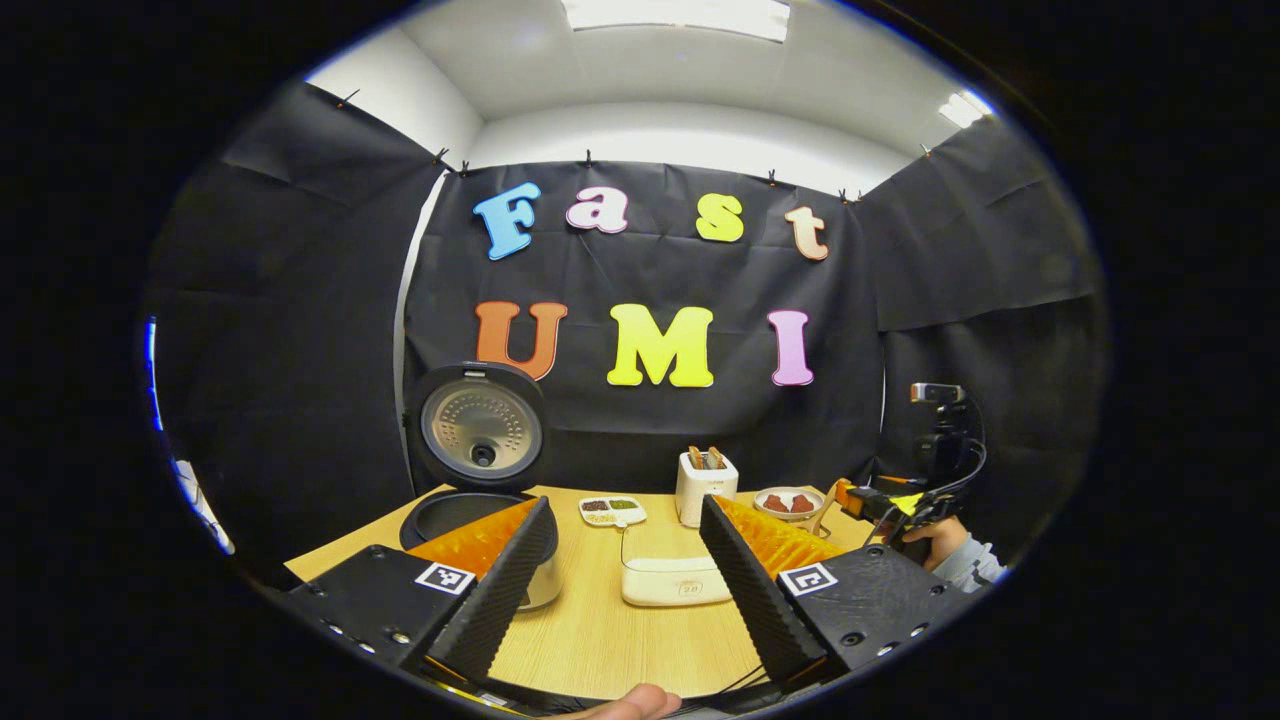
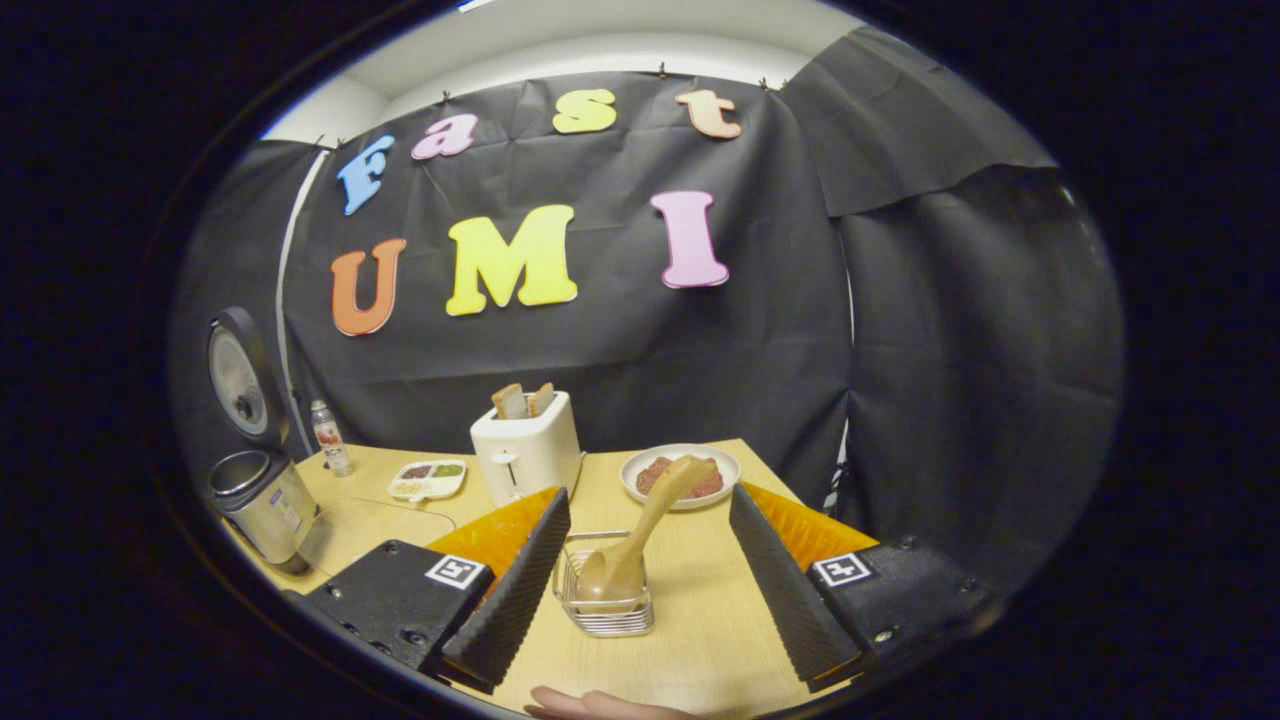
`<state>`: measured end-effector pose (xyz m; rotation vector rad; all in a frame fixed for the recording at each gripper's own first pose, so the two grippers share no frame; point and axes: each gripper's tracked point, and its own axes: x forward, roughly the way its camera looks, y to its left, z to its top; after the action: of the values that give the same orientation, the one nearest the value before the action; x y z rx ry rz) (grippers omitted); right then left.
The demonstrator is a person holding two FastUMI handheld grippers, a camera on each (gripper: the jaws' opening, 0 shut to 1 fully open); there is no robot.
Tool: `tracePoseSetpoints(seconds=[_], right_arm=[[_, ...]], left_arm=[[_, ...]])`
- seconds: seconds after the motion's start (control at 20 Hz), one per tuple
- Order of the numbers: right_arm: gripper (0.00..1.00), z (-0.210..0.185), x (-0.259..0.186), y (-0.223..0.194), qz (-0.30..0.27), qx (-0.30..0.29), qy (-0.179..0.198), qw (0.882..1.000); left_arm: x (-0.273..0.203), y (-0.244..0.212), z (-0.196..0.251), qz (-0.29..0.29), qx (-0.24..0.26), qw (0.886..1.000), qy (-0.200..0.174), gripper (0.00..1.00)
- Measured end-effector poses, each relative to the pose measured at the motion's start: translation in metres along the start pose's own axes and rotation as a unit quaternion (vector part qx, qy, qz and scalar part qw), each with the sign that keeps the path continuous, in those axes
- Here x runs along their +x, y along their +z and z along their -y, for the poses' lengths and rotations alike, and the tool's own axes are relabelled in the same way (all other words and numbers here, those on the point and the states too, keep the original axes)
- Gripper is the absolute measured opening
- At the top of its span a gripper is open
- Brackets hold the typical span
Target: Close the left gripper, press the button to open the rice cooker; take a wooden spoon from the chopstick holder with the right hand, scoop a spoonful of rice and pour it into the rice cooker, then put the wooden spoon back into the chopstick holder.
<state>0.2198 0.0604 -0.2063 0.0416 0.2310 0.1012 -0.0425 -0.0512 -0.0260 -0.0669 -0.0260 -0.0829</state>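
The rice cooker [image 1: 478, 470] stands at the far left of the wooden desk [image 1: 600, 630] with its lid [image 1: 481, 428] swung upright, the inner plate facing forward and the pot open below it. In the left gripper view, the left gripper [image 1: 625, 570] hangs above the desk with its jaws spread wide and nothing between them; a white lidded box [image 1: 672, 570] lies on the desk between the fingers, farther off. Beyond it sit a small divided dish [image 1: 612, 511], a white toaster [image 1: 706, 487] with bread in its slots, and a plate [image 1: 789, 502].

In the right gripper view, the right gripper [image 2: 648, 575] is also wide open and holds nothing. Between its fingers stands the wire chopstick holder [image 2: 606, 595], and the wooden spoon [image 2: 640, 535] rests in it bowl-down, its handle leaning up and to the right toward the plate. A small bottle [image 2: 328, 437] stands near the rice cooker.
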Motion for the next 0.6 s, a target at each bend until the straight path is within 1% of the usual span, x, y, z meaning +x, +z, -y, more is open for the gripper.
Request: tracePoseSetpoints(seconds=[0.1, 0.15, 0.3, 0.45, 0.5, 0.55, 0.6], right_arm=[[0.98, 0.005, 0.022, -0.014, -0.012, 0.006, -0.006, 1.0], [1.0, 0.002, 0.031, -0.021, -0.017, 0.013, 0.0, 1.0], [1.0, -0.004, 0.057, -0.043, -0.043, 0.026, 0.016, 0.999], [1.0, -0.014, 0.074, -0.049, -0.052, 0.037, 0.042, 0.997], [0.96, -0.02, 0.076, -0.051, -0.055, 0.041, 0.052, 0.996], [1.0, -0.022, 0.081, -0.051, -0.056, 0.048, 0.058, 0.996], [0.99, -0.03, 0.082, -0.048, -0.055, 0.059, 0.076, 0.994]], left_arm=[[0.0, -0.004, -0.004, 0.003, 0.001, 1.0, 0.003, 0.95], [-0.001, -0.008, -0.008, 0.002, 0.0, 1.0, 0.004, 0.95], [0.007, -0.016, -0.012, -0.007, -0.004, 1.0, 0.005, 0.95], [0.019, -0.027, -0.022, -0.019, -0.002, 1.0, 0.013, 0.95], [0.023, -0.031, -0.023, -0.023, -0.002, 1.0, 0.013, 0.95], [0.028, -0.034, -0.024, -0.027, -0.003, 1.0, 0.011, 0.95], [0.031, -0.036, -0.024, -0.031, -0.004, 0.999, 0.011, 0.95]])
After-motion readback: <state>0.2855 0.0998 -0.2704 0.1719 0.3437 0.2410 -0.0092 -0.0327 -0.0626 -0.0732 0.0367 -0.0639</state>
